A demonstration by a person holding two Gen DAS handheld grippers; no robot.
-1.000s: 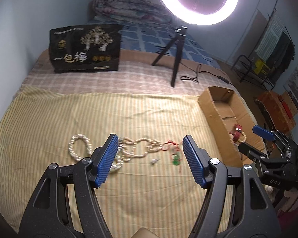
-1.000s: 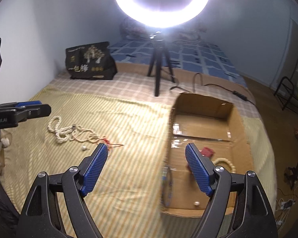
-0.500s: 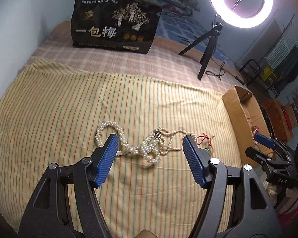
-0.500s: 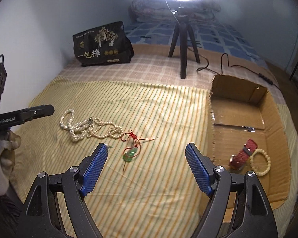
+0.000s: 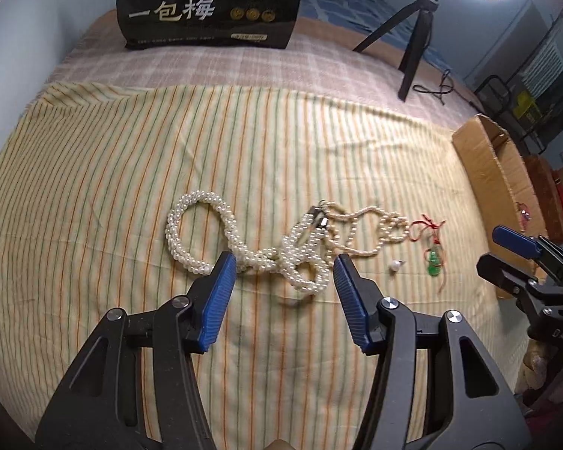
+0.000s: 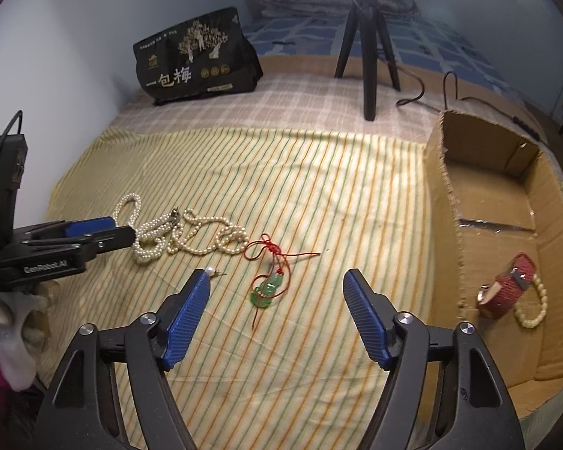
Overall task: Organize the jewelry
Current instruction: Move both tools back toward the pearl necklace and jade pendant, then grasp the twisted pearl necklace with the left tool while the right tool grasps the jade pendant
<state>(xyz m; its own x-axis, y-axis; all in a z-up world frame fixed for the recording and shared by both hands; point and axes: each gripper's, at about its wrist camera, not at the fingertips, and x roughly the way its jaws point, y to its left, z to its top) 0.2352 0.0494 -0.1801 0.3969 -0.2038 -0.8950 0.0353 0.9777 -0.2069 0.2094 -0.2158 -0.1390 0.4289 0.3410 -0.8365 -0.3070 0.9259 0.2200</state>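
Laid out on a yellow striped cloth [image 5: 131, 157] spread over a bed: one tangle of pearl necklaces [image 5: 281, 247], white and cream strands looped together, lying toward the cloth's near edge, left of its middle. Beside it, on the side toward the box, a single loose pearl earring [image 6: 211, 271], and next a green pendant on a red cord [image 6: 265, 289], the cord's knot touching the end of the cream strand. At the cloth's right edge stood an open cardboard box [image 6: 443, 172]; inside, in its near part, a red-strapped watch [image 6: 506, 288] and a cream bead bracelet [image 6: 533, 307], touching one another. The left gripper [image 5: 284, 272] pointed steeply down at the pearl tangle, jaws apart and closing, the pearls seen between its blue pads [image 5: 217, 300] but not pressed by them. The right gripper [image 6: 276, 296] likewise pointed down, jaws spread and closing, the green pendant lying between its pads untouched, the earring just at the tip of its left finger. Toward the cloth's far edge, on checked bedding: a black printed bag [image 5: 210, 3] and a black tripod [image 6: 368, 48] with its cable.
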